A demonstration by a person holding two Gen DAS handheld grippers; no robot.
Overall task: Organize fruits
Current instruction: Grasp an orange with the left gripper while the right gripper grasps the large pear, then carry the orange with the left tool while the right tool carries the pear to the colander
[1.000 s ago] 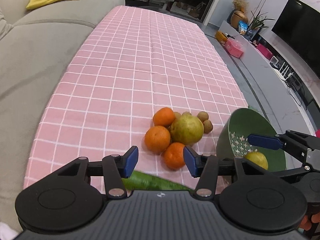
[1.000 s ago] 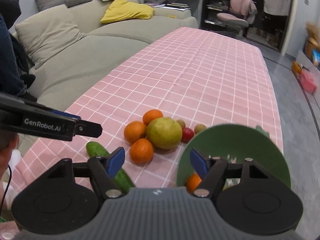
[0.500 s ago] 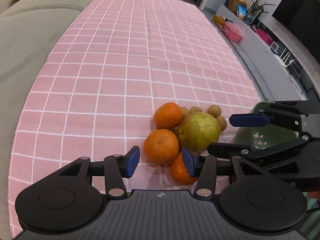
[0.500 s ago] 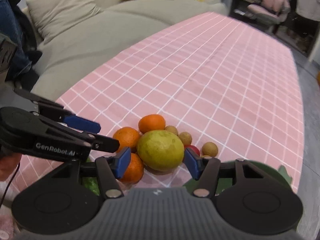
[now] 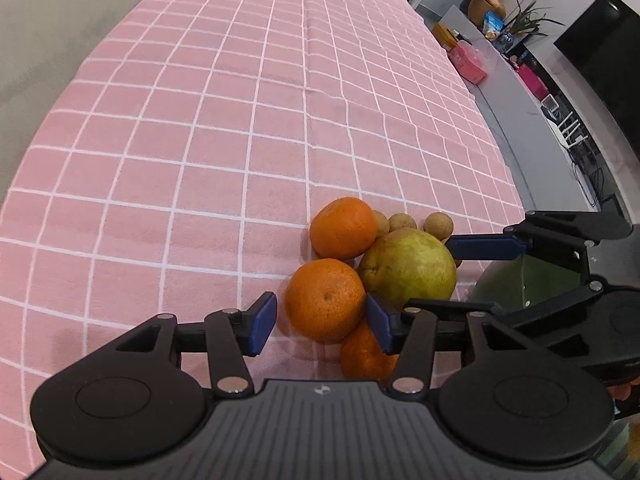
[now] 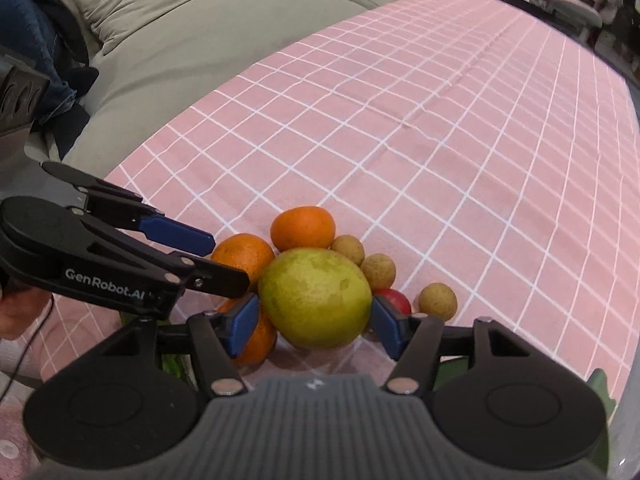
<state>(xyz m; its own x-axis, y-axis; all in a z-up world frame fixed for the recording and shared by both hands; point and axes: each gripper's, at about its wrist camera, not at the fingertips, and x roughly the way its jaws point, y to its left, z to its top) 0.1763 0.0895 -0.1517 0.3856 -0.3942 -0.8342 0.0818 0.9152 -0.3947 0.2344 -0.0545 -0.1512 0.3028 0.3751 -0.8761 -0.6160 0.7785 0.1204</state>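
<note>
Left gripper (image 5: 321,322) body hides the lowest orange (image 5: 366,354) partly.

pear (image 6: 316,298) centre | 3 oranges (image 6: 303,228) left | longans (image 6: 378,271) right-behind

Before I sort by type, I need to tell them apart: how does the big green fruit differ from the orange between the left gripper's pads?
The green fruit is yellow-green with brown specks; the orange is bright orange. The green fruit is clearly larger. It sits between the right gripper pads; the orange between the left gripper pads. Both are round, touching, on the pink cloth.
</note>
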